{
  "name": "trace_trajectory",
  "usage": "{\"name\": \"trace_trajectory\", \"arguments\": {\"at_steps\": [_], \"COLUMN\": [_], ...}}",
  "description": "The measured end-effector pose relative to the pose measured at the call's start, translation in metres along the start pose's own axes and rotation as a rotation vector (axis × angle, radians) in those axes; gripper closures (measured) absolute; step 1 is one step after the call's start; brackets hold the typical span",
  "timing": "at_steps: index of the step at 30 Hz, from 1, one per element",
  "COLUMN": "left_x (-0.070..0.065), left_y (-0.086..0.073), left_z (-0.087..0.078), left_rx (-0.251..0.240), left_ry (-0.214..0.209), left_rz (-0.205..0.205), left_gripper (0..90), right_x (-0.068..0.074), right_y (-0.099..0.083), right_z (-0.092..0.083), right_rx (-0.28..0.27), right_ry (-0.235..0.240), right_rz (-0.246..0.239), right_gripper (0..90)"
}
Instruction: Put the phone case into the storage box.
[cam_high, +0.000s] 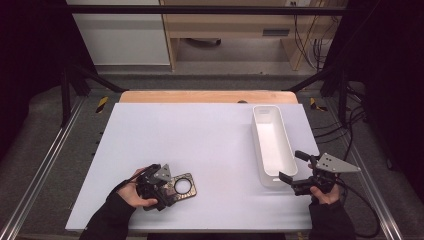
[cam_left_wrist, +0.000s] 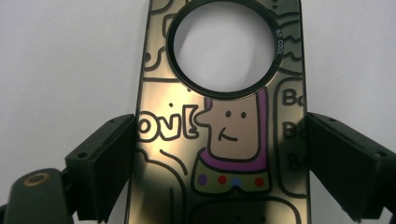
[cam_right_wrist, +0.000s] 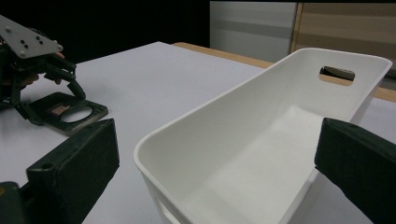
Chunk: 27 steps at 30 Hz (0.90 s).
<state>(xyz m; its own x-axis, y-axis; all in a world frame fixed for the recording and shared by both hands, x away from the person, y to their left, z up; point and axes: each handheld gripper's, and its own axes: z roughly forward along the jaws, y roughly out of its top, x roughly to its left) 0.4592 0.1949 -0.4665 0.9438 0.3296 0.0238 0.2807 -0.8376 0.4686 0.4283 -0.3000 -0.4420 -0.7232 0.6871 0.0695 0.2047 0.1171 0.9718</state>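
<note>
A dark phone case (cam_high: 191, 191) with a round hole and a cartoon print lies flat on the white table near its front left. My left gripper (cam_high: 169, 190) reaches over it from the left. In the left gripper view the phone case (cam_left_wrist: 224, 140) runs up between the jaws, and both pads touch its long edges, so the left gripper (cam_left_wrist: 222, 121) is shut on it. At the front right my right gripper (cam_high: 294, 165) stands open at the near end of a white bin (cam_high: 255, 135). The right gripper (cam_right_wrist: 219, 135) has its jaws wide apart on either side of the bin (cam_right_wrist: 210, 105), which holds nothing.
The white table top (cam_high: 200, 135) stretches between the two hands. A wooden strip (cam_high: 207, 96) edges its far side. Metal frame rails (cam_high: 45, 160) run along the left and right, with cables (cam_high: 350, 125) on the floor at the right.
</note>
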Motion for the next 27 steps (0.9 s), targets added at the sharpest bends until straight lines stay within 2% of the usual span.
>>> {"name": "trace_trajectory", "arguments": {"at_steps": [14,18,27], "left_x": [-0.001,-0.002,-0.007], "left_y": [0.0,0.002,0.01], "left_z": [-0.006,-0.009,-0.017], "left_rx": [-0.03,-0.04,-0.089], "left_ry": [-0.004,-0.018,-0.016], "left_rz": [-0.014,-0.019,-0.028], "left_gripper": [11.3,11.2,11.2], "right_x": [0.0,0.0,0.0], "right_y": [0.0,0.0,0.001], "right_z": [0.0,0.0,-0.001], "right_rx": [-0.002,-0.001,-0.003], "right_ry": [0.002,0.004,0.004], "right_rz": [0.0,-0.002,-0.002], "right_gripper": [0.4,0.4,0.4]}}
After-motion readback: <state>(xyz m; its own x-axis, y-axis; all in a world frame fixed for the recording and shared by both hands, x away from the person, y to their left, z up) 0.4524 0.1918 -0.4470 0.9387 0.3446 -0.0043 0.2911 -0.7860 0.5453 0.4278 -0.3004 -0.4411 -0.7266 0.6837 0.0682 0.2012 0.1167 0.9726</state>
